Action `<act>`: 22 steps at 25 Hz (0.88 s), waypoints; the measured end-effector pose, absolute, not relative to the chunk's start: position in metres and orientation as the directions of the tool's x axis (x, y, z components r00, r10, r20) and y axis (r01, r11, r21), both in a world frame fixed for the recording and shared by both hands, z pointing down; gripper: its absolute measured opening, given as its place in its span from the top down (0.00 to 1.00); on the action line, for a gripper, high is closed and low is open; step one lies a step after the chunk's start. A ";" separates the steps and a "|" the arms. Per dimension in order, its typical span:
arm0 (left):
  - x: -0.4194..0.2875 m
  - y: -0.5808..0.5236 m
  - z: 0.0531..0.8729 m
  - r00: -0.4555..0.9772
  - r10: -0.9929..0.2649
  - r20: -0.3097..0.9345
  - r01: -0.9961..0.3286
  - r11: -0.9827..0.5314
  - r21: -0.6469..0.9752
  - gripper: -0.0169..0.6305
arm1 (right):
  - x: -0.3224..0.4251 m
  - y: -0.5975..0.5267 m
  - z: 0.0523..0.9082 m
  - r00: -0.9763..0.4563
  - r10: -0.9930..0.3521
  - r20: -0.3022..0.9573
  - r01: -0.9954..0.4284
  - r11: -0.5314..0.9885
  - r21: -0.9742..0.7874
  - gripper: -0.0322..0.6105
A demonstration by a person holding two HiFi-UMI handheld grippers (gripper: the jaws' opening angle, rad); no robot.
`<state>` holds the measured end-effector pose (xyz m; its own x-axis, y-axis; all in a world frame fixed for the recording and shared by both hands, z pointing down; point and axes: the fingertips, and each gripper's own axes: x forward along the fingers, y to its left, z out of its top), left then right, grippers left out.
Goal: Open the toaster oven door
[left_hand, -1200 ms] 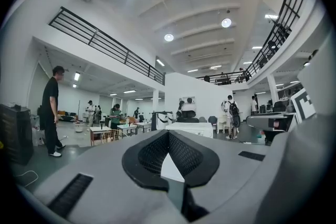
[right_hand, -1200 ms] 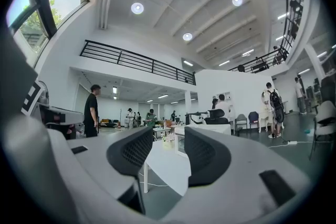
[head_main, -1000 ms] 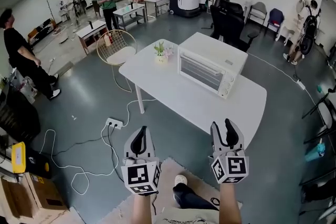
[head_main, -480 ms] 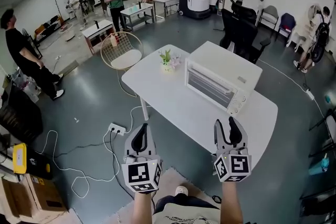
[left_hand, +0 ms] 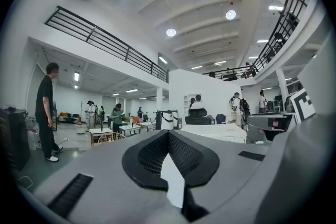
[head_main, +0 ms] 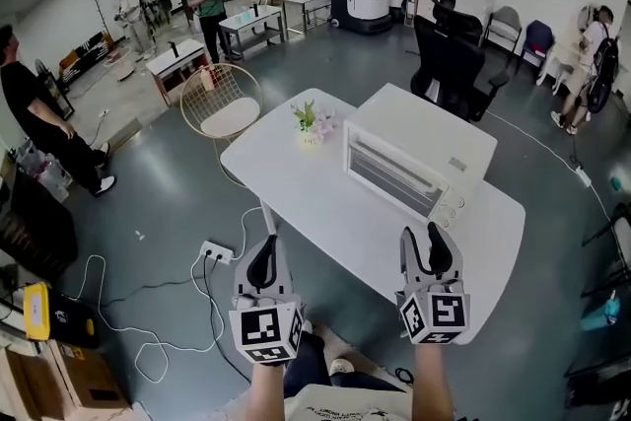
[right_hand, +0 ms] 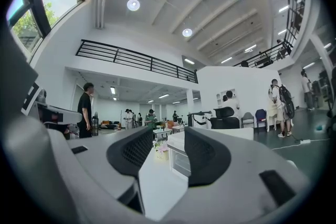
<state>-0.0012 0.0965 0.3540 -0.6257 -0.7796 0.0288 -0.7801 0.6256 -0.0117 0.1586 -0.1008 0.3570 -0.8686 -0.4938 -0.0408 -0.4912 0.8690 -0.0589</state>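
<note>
Down at 7 o'clock in the head view, the left gripper [head_main: 263,263] hangs just short of the near edge of the white table [head_main: 286,163], its jaws pressed together on nothing. Toward 12 o'clock from it, a small pot of flowers [head_main: 310,123] stands on the far part of the table, just beside the oven's left end.

The white toaster oven [head_main: 422,163] sits at the table's far right, well apart from both tools, with its glass door [head_main: 392,178] closed and facing the person. The right gripper [head_main: 427,253] is at 5 o'clock, over the table's near edge, jaws spread and empty. Its own view frames the oven between them.

The step in hand is the approach. The right tool should travel toward 12 o'clock with its jaws kept spread and meet the handle at its middle. That handle probably runs along the door's upper edge, though it is too small to confirm here. Once closed on it, the pull should follow the hinge's arc outward and down. The left tool could steady the casing, since a light oven may slide.
</note>
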 end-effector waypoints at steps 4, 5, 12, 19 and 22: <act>-0.023 0.081 0.363 -0.610 -0.791 0.044 -0.792 0.611 -0.007 0.97 | 0.137 -0.113 0.365 -0.863 -0.504 -0.022 -0.503 0.863 -0.057 0.66; -0.030 0.078 0.364 -0.608 -0.793 0.046 -0.794 0.608 -0.005 0.97 | 0.131 -0.115 0.365 -0.862 -0.506 -0.021 -0.505 0.862 -0.055 0.66; -0.080 0.038 0.369 -0.544 -0.838 0.037 -0.839 0.545 0.002 0.97 | 0.097 -0.143 0.368 -0.818 -0.575 -0.032 -0.573 0.818 -0.048 0.66; -0.144 -0.007 0.373 -0.443 -0.895 0.046 -0.896 0.444 0.005 0.97 | 0.052 -0.167 0.377 -0.750 -0.661 -0.011 -0.659 0.749 -0.067 0.66; -0.166 -0.027 0.373 -0.391 -0.919 0.045 -0.920 0.392 0.006 0.97 | 0.039 -0.176 0.378 -0.712 -0.703 -0.004 -0.701 0.710 -0.072 0.66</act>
<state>-0.1655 -0.0272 0.3729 -0.3910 -0.9193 0.0454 -0.9201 0.3916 0.0063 0.0391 -0.1763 0.3784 -0.7115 -0.7027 -0.0039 -0.7006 0.7098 -0.0722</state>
